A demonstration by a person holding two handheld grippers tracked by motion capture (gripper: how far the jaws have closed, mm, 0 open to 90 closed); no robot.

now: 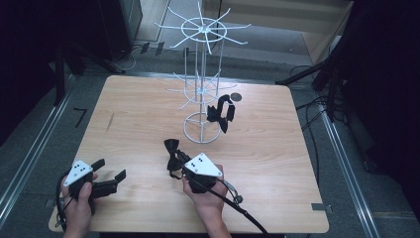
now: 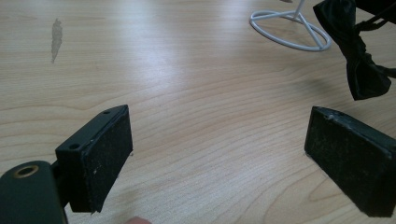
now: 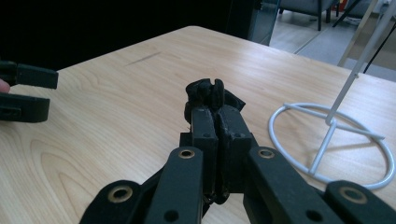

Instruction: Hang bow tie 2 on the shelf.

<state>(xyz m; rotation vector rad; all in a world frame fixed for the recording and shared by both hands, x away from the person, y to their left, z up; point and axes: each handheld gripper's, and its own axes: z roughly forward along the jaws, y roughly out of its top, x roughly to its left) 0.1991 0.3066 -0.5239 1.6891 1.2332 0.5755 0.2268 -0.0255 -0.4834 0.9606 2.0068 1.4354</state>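
The right gripper [image 3: 215, 122] has its two black jaws pressed together on a black bow tie [image 1: 173, 151], whose bunched fabric pokes out past the jaw tips in the right gripper view. From the high view the bow tie is a small, dark piece of cloth with two flared wings and a pinched middle; it sticks out from the gripper toward the far side of the table [image 1: 133, 114], with a loop of its strap drooping below the jaws. It sits near the middle of the table, just in front of the round base of a white wire stand [image 1: 202, 106]. In the left gripper view the same bow tie appears at the upper right, a soft matte black shape beside the ring of the stand's base. The left gripper [image 1: 110, 170] rests near the front left corner of the table with its jaws spread wide apart and only bare wood between the pads. A second black bow tie [image 1: 220, 112] hangs on one of the lower arms of the stand, well apart from the one being held. A hand grasps each gripper from the near edge.
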